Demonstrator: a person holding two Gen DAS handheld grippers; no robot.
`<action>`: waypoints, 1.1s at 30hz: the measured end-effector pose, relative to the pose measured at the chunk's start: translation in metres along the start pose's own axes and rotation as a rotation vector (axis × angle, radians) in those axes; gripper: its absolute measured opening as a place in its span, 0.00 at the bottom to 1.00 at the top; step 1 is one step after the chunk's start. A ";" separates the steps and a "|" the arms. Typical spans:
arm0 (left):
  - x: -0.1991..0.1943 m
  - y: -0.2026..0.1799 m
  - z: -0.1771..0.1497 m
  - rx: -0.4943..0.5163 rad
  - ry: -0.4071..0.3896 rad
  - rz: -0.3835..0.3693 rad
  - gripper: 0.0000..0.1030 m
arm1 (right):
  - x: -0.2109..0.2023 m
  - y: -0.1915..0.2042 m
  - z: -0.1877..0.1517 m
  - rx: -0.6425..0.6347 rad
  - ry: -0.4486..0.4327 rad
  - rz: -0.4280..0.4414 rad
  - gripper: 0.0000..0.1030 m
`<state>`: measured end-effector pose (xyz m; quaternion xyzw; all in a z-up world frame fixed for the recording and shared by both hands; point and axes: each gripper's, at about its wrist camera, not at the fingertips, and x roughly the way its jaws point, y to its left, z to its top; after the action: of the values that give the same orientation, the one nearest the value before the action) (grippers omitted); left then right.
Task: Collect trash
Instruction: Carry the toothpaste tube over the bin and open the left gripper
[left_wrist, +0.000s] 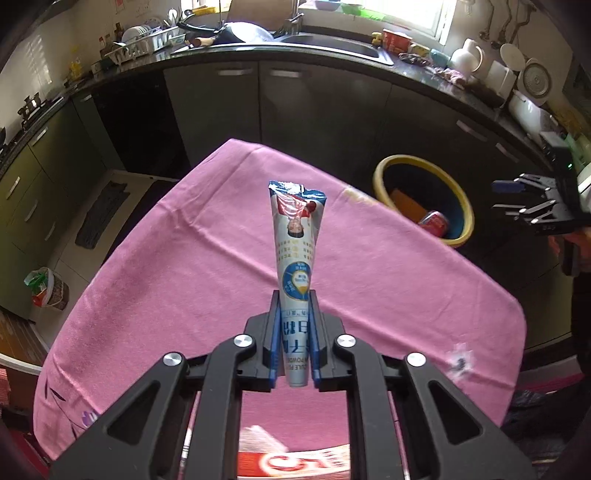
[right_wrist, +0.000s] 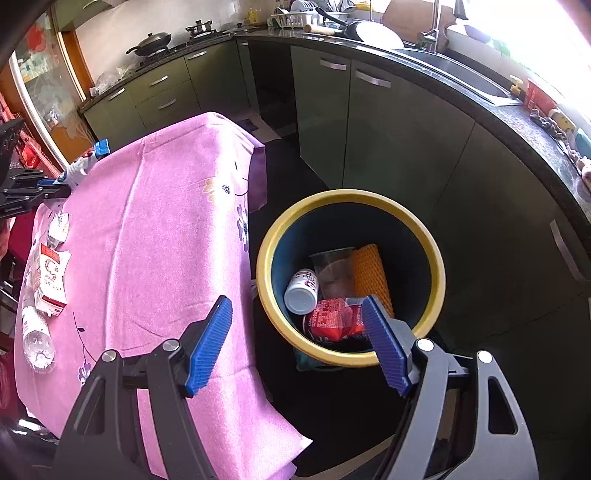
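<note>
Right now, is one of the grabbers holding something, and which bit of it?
Yes. The left gripper pinches the blue-and-white foil sachet near its narrow lower end; the torn top sticks out. The right gripper is open, holding nothing.

**Kitchen around the pink-draped surface**

A pink flowered cloth (right_wrist: 155, 221) covers the surface. Green cabinets (right_wrist: 388, 125) run under a dark counter (left_wrist: 332, 51) with a sink (left_wrist: 332, 42), a dish rack (left_wrist: 144, 40) and a wok (right_wrist: 151, 40). A white jug (left_wrist: 467, 55) stands near the window.
</note>
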<state>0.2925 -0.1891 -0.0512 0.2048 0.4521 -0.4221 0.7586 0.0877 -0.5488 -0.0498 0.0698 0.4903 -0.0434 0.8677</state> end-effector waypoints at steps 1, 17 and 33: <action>-0.002 -0.016 0.007 -0.004 -0.004 -0.018 0.12 | -0.004 -0.006 -0.004 0.008 -0.005 0.001 0.71; 0.185 -0.223 0.132 0.193 0.173 -0.134 0.14 | -0.032 -0.110 -0.078 0.130 -0.014 -0.024 0.71; 0.114 -0.229 0.124 0.156 0.010 -0.066 0.82 | -0.036 -0.114 -0.083 0.119 -0.016 -0.032 0.71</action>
<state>0.1939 -0.4547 -0.0697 0.2502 0.4280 -0.4800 0.7238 -0.0172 -0.6470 -0.0700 0.1131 0.4811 -0.0869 0.8650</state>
